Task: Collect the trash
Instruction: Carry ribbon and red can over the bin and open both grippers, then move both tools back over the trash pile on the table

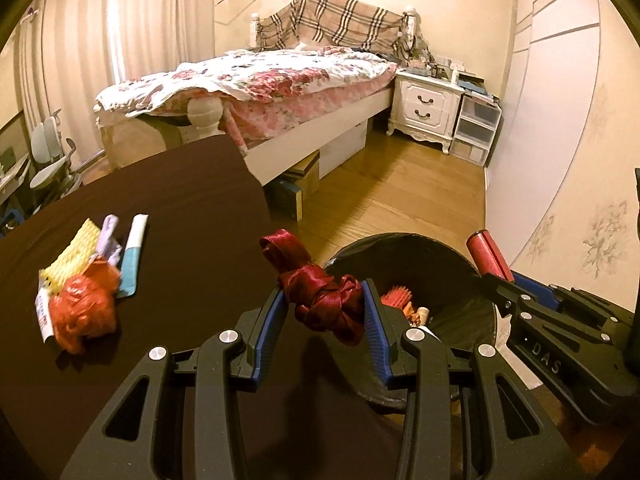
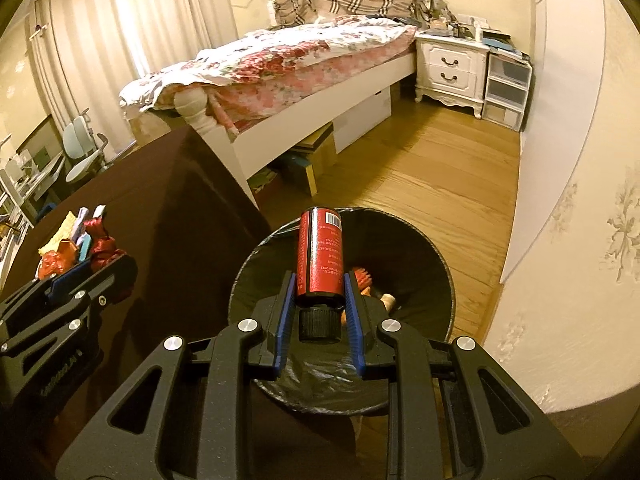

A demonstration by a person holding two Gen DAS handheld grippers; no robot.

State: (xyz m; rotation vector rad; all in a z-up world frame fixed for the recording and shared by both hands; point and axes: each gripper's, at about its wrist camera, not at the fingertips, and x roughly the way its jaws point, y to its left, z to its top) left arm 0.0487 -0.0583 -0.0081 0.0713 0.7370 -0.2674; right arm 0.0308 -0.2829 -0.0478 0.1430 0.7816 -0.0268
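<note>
I am working in a home bedroom: a white-framed bed [image 1: 256, 92] under a pink floral quilt stands against the wall, a plaid blanket [image 1: 340, 20] draped over its headboard. Beside it I see a white two-drawer nightstand [image 1: 426, 106], pale pleated curtains [image 1: 120, 40], patterned wallpaper and a wooden plank floor [image 2: 440, 176].

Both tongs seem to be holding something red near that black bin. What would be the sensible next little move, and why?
Probably open the right tongs and let the red bottle drop: it already hangs over the open mouth of the bin. The left tongs hold the red ribbon nearer the bin's rim, so they likely need to shift further over first.
</note>
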